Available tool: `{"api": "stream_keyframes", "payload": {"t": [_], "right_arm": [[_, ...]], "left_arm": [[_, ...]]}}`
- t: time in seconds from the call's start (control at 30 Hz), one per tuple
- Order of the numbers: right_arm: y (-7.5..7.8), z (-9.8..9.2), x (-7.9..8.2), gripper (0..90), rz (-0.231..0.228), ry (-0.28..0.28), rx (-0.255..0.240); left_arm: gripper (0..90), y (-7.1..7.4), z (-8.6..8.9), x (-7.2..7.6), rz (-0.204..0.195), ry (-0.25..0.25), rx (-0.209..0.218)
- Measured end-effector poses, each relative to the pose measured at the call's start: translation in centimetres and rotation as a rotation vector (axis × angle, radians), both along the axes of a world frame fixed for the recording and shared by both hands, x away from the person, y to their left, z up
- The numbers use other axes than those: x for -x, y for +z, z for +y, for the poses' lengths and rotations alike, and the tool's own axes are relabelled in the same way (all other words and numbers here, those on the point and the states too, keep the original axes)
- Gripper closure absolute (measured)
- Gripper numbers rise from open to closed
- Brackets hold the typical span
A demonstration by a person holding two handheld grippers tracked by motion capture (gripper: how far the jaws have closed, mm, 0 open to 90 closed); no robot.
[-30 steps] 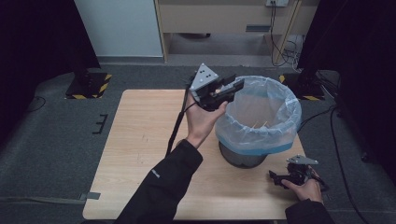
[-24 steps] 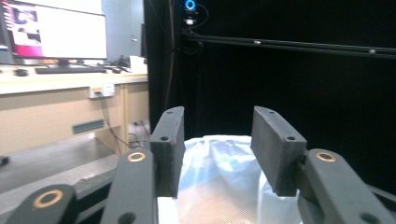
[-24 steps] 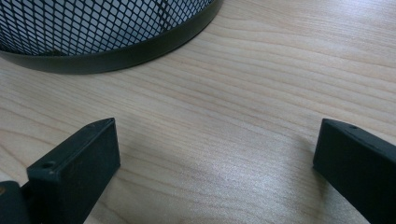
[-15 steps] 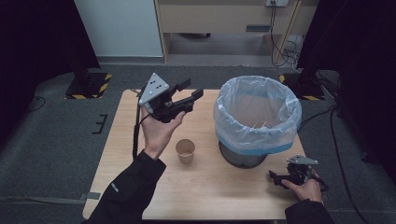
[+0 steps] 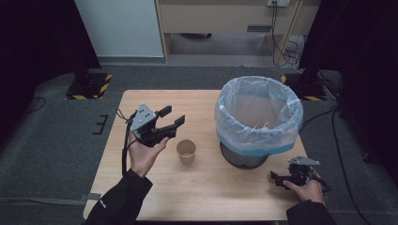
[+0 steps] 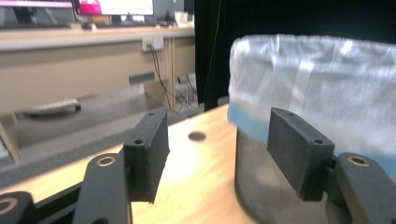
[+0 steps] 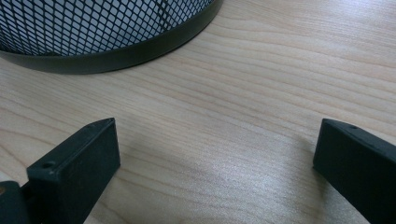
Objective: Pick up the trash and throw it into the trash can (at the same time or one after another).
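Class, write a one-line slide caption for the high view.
Left gripper open beside a paper cup; right gripper rests by the lined bin.

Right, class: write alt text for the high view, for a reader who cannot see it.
A person's left gripper, open and empty, hovers beside a paper cup on a wooden table. Right of the cup stands a bag-lined mesh bin; the right gripper rests near it.

Wooden table (image 5: 211, 197) bears paper cup (image 5: 186, 151), mesh bin (image 5: 244, 157)
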State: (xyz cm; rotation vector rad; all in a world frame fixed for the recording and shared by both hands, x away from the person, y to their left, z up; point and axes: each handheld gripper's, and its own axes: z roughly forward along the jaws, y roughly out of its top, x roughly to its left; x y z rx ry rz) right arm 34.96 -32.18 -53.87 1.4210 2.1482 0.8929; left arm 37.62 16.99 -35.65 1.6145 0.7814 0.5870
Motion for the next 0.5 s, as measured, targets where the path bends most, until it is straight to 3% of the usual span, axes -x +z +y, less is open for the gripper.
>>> {"api": "stream_keyframes", "payload": {"t": [0.17,0.23,0.33,0.5], "right_arm": [[0.0,0.0,0.0,0.8,0.0,0.0,0.0],[0.0,0.0,0.0,0.8,0.0,0.0,0.0],[0.0,0.0,0.0,0.8,0.0,0.0,0.0],[0.0,0.0,0.0,0.7,0.0,0.0,-0.001]], "left_arm": [[38.3,-3.2,0.6,-0.3,0.078,0.016,-0.027],[38.3,-4.0,0.8,-0.6,0.108,0.024,-0.054],[38.3,-5.3,1.1,-1.0,0.145,0.032,-0.054],[38.6,-7.8,1.3,-1.9,0.214,0.058,-0.095]]}}
